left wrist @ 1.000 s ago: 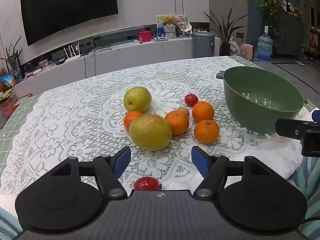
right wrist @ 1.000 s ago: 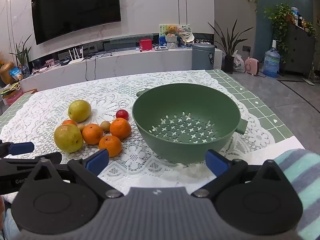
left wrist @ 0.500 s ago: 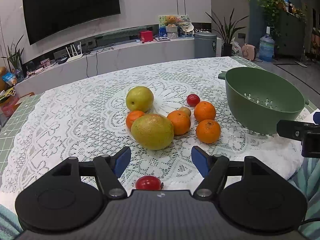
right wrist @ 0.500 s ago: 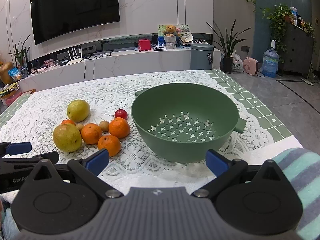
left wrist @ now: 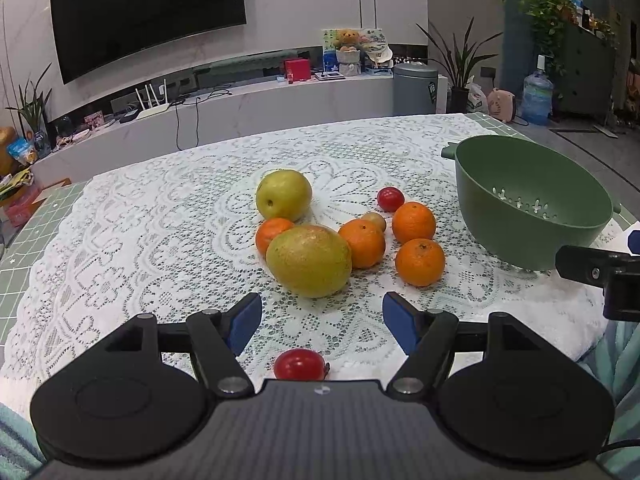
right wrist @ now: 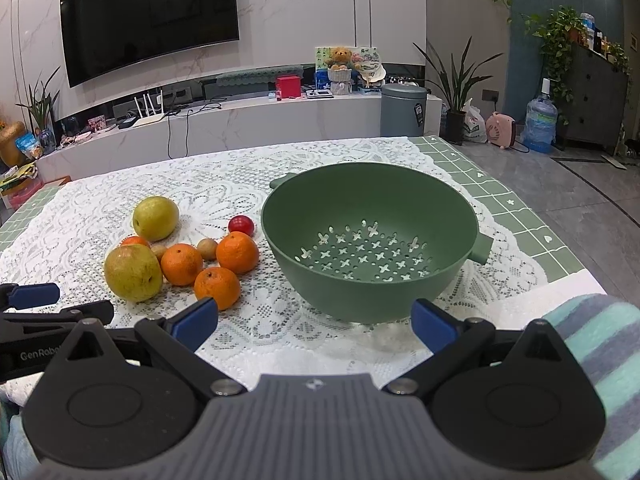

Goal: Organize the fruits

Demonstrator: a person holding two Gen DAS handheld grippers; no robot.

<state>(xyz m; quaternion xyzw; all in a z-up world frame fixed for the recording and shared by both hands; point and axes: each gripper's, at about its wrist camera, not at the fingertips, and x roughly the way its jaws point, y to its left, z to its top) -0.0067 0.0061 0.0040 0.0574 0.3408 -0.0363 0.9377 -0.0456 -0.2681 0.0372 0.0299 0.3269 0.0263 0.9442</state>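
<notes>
1. Nothing had yet been placed in the green colander, the largest item, which stood empty at the right of the lace-covered tabletop. It is judged the destination, and it lay just beyond the right tongs.
2. Two large yellow-green fruits were noted: the nearer one lay just ahead of the left tongs, touching an orange on each side; the farther one sat behind it. The nearer fruit looked almost as wide as the gap between the pads, so a centred, level approach was judged necessary, closing gently to avoid rolling the neighbours.
3. Four oranges were clustered with them; the front orange stood apart from the others and was judged the easiest first pick.
4. One small brownish fruit lay wedged behind an orange; it would be better left until the cluster was thinned.
5. Two small red fruits were seen: one near the colander, the other close under the left tongs, partly hidden by the tool body. Backing off would be needed to reach it.
6. Both tongs stood wide apart and gripped nothing, poised above the near edge of the tabletop.
</notes>
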